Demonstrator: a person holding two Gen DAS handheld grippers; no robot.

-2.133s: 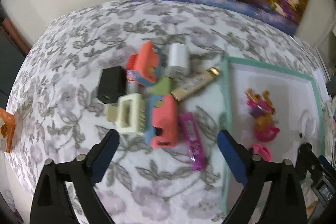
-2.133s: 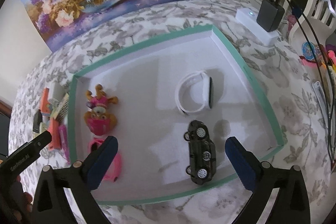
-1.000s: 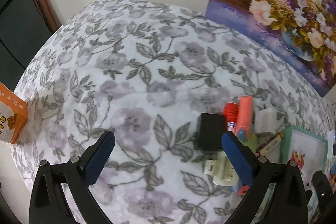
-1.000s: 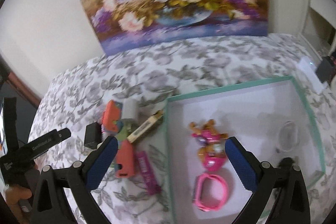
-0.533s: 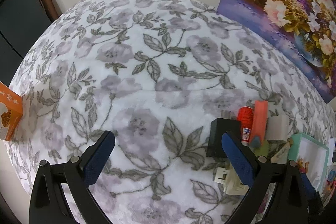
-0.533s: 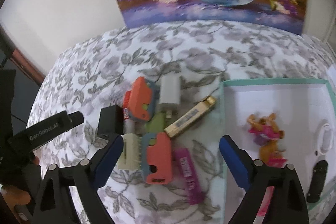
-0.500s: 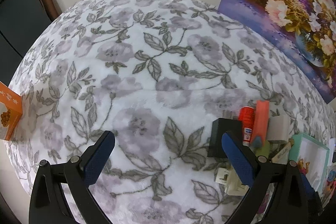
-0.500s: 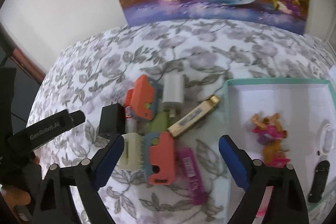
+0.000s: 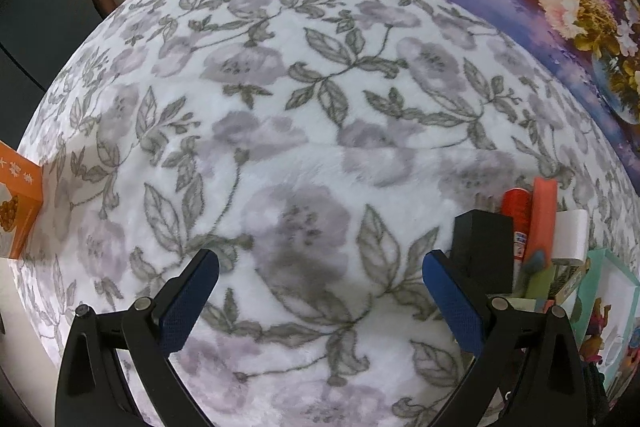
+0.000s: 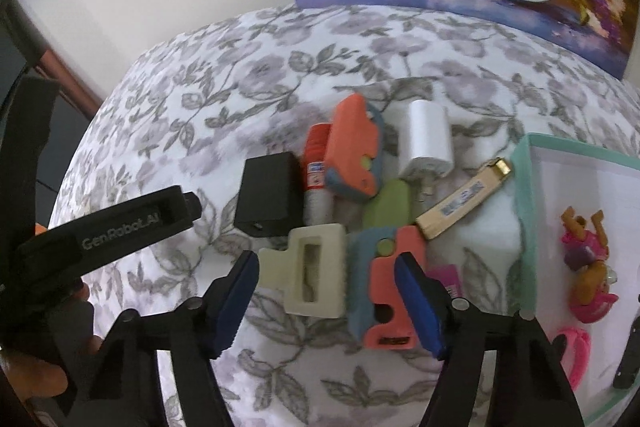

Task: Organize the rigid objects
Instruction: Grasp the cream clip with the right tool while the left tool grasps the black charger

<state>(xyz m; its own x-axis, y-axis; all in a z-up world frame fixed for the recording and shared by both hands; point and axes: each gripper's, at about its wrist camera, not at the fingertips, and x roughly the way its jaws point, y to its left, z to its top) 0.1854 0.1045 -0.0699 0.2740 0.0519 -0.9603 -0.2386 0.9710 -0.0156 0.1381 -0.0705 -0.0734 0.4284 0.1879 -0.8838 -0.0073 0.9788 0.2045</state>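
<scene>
Right hand-held gripper (image 10: 326, 301) astride cream clip (image 10: 316, 269)

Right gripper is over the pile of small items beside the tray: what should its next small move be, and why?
Probably ease the right gripper lower and finish closing on the cream clip. Its jaws have just been closing, and the clip lies between them with the pads not yet on it. The right pad overlaps the coral and blue piece alongside, so a slight shift left may avoid pinching both.
</scene>
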